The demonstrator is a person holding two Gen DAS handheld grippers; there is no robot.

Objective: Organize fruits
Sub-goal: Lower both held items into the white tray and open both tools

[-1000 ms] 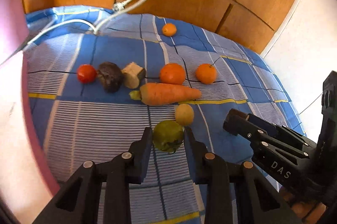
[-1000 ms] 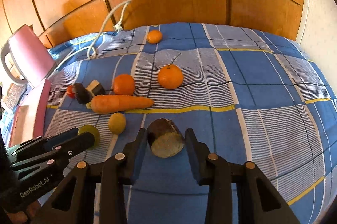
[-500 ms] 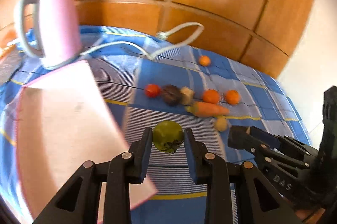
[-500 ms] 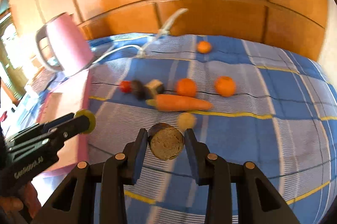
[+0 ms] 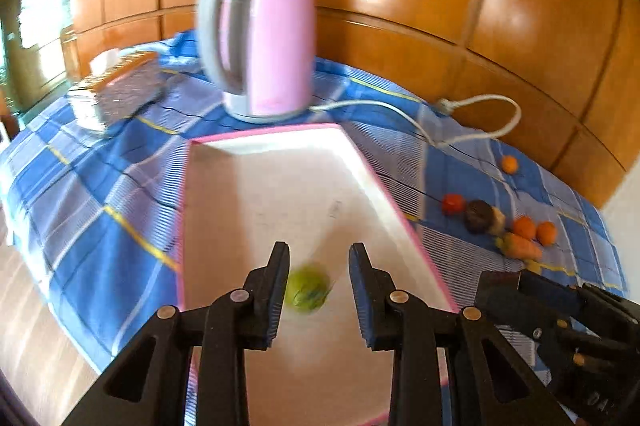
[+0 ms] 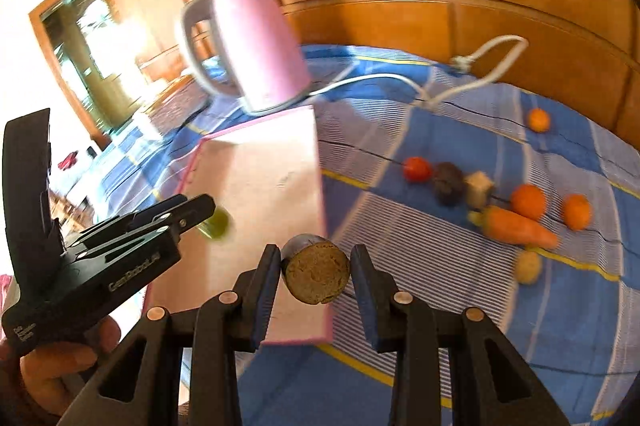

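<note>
Left of the tray, only the blue checked cloth shows, and in the right wrist view the person's hand that carries the left gripper. That gripper hangs over the tray's near half, tilted down at it, jaws narrow, with the green fruit between the fingertips. The fruit is blurred and lies against the left finger. A thin pale sliver shows on its other side, so the grip looks light.

The tray is white with a pink rim, and its long axis runs away from both grippers toward the pink kettle, which stands just beyond the tray's far end. The floor of the tray looks bare.

Over the tray's right edge, near its front corner, the right gripper holds a brown cut piece, cut face toward the camera, jaws narrow with both pads against its sides.

Right of the tray, a white cord loops over the cloth. Well apart from the tray lie a tomato, a dark lump, a pale block, two oranges, a carrot, a yellowish fruit, and a small orange farther back.

The coming move likely turns on this: the tray lies straight below the left gripper, so the green fruit only needs lowering and release. The right gripper is at the rim and probably must shift leftward over the tray floor, clear of the left one.
</note>
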